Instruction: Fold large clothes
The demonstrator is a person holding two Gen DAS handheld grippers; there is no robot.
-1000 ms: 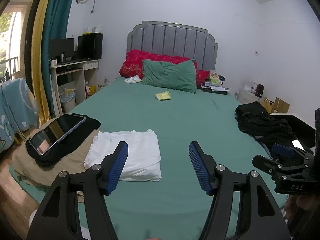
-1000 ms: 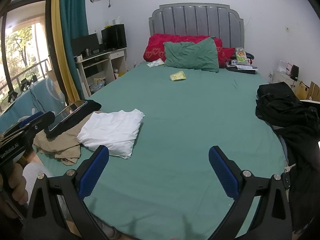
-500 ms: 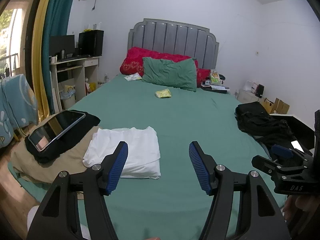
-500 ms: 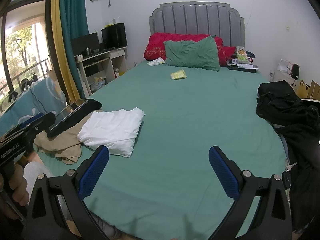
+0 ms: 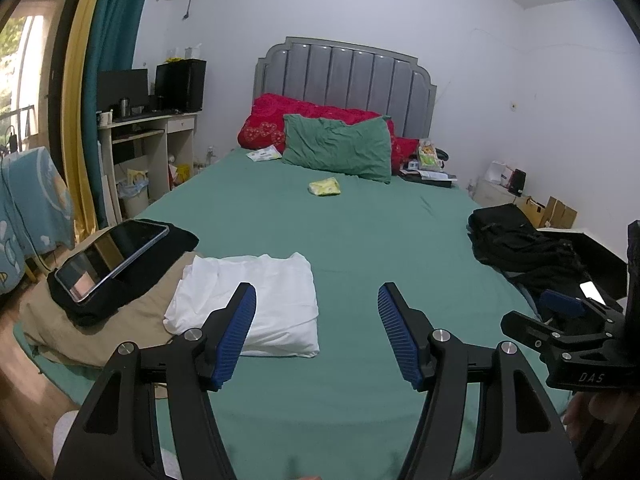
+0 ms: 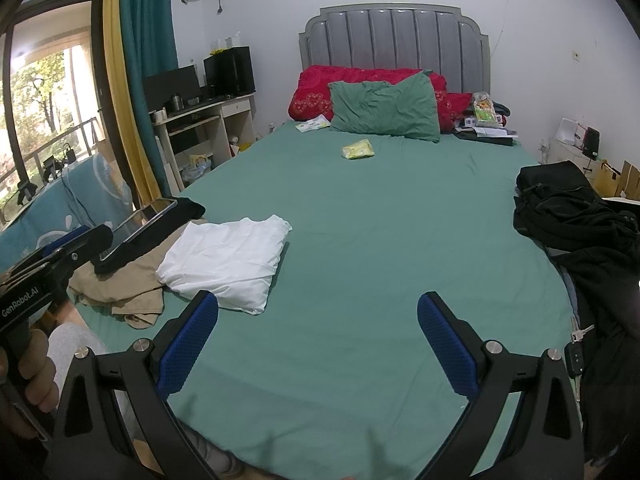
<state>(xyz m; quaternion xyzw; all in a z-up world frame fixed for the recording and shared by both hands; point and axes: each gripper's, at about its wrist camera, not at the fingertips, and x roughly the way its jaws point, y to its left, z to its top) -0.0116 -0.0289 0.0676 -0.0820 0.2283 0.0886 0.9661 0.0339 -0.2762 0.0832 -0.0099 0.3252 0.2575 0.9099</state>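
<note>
A folded white garment lies on the green bed sheet near the left front. Left of it a beige garment is spread out, with a black garment on top. A heap of black clothes sits at the bed's right edge. My left gripper hovers open above the sheet, its left finger over the white garment's near edge. The right gripper is open over bare sheet. Neither holds anything.
A tablet rests on the black garment. A green pillow, red pillows and a small yellow packet lie near the headboard. A desk stands to the left, and keys hang at the right edge.
</note>
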